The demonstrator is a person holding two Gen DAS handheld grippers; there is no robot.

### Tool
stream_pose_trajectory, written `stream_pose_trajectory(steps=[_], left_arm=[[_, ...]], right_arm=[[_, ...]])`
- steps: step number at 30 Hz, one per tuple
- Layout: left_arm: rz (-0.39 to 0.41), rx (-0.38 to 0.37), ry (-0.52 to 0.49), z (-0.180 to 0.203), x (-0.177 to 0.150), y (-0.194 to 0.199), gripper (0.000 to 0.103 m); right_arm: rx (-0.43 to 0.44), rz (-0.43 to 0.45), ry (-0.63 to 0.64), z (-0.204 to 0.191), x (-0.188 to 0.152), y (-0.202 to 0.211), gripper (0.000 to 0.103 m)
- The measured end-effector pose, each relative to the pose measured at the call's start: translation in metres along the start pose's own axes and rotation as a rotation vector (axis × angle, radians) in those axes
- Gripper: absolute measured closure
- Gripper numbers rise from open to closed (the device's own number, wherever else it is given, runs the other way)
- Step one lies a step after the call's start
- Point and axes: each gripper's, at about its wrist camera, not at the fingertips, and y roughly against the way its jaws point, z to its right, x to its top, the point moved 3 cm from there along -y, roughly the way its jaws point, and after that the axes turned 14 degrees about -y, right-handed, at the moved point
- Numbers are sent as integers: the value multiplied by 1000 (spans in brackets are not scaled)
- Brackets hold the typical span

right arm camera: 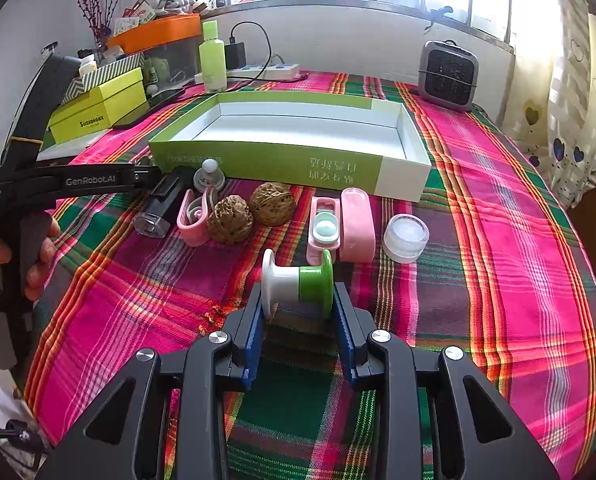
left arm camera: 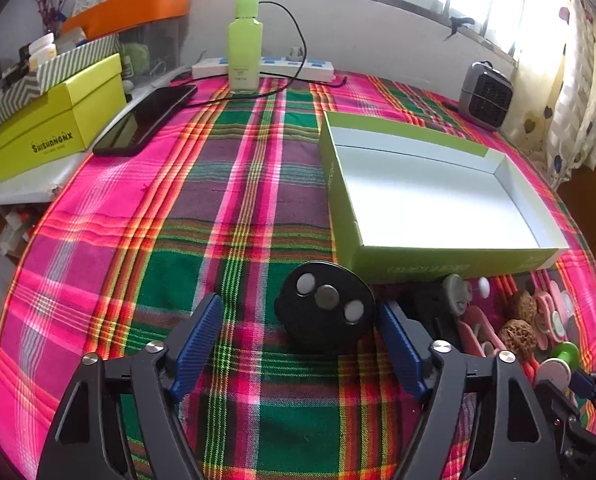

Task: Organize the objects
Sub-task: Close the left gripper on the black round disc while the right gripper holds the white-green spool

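Two walnuts [right arm camera: 230, 219] [right arm camera: 272, 203] — one green-and-white spool [right arm camera: 298, 284], one open tray box [right arm camera: 290, 160], one clear jar [right arm camera: 405, 238] — two pink cases [right arm camera: 357, 224] [right arm camera: 324, 230].

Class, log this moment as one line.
left claw: open, by black disc | right claw: shut on spool | box: empty

Black grippers, left [left arm camera: 298, 344] and right [right arm camera: 298, 334], with ribbed blue pads and silver screws
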Motion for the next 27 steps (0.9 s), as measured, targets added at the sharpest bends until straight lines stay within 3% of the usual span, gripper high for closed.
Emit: stream_pose_trajectory(steps=[15,27], left_arm=[[6,39,22,-9,-1,2,68],[24,15,25,-9,-9,11,69]], right_arm=[[1,3,2,-1,-1,0,70],[-3,3,4,-1,-1,1,70]])
